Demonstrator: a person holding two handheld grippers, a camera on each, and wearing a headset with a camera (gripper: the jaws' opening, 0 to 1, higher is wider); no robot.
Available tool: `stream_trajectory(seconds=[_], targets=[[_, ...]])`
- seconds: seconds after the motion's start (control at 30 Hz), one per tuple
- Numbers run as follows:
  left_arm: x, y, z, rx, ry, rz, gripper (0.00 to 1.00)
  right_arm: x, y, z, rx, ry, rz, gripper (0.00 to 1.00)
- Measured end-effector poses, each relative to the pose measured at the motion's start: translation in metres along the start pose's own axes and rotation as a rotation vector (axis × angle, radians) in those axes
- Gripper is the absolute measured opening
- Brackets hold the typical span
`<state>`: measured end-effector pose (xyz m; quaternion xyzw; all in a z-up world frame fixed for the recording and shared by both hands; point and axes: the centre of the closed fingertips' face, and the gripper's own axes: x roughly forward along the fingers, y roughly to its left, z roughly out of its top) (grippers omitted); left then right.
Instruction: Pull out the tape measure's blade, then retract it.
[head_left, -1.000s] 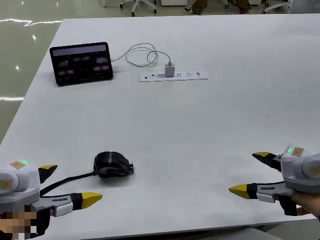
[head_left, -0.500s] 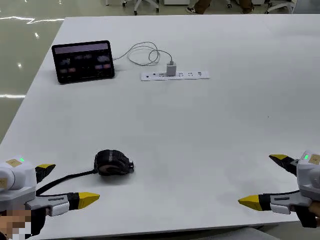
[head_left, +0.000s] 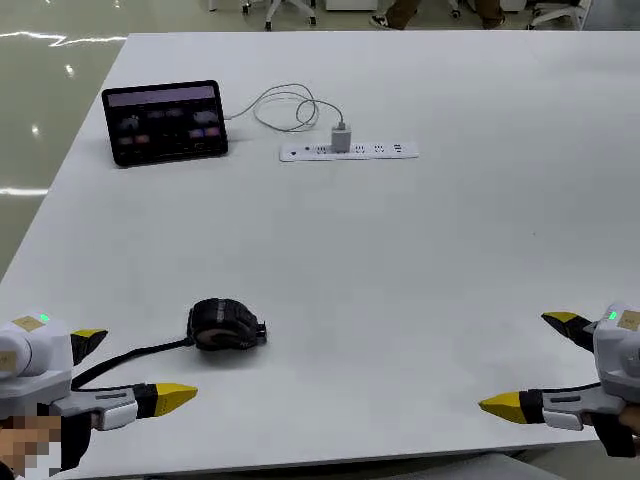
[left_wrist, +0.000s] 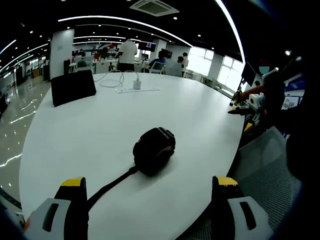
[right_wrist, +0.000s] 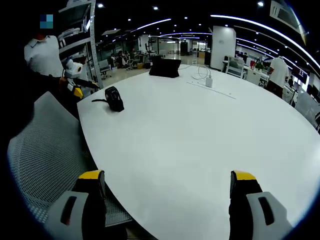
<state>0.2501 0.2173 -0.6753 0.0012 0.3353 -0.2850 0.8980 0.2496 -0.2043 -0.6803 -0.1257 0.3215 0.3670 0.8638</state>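
A black tape measure (head_left: 225, 326) lies on the white table (head_left: 400, 250) near its front left, its black wrist strap (head_left: 130, 357) trailing toward the left gripper (head_left: 135, 365). No blade is out. The left gripper is open at the table's front left corner, just left of the tape measure (left_wrist: 154, 149), which sits ahead of its yellow-tipped jaws with the strap running between them. At the front right edge the right gripper (head_left: 540, 362) is open and holds nothing. The tape measure (right_wrist: 114, 98) is far off in its view, beside the left gripper (right_wrist: 75, 80).
A black tablet (head_left: 164, 122) stands at the back left. A white power strip (head_left: 348, 151) with a charger and looped cable (head_left: 285, 108) lies behind the middle. Chairs and people are beyond the table's far edge. A mesh chair (right_wrist: 40, 150) is near the front edge.
The right gripper has drawn back toward the front right edge of the table. The left gripper has barely moved. The tape measure lies as before.
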Motion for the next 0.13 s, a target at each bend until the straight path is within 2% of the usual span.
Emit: stream_trajectory(seconds=[0.13], targets=[[-0.0005, 0.0, -0.0003, 0.002, 0.0, -0.003, 1.0, -0.0004, 0.0004, -0.0004, 0.002, 0.004, 0.003, 1.0]])
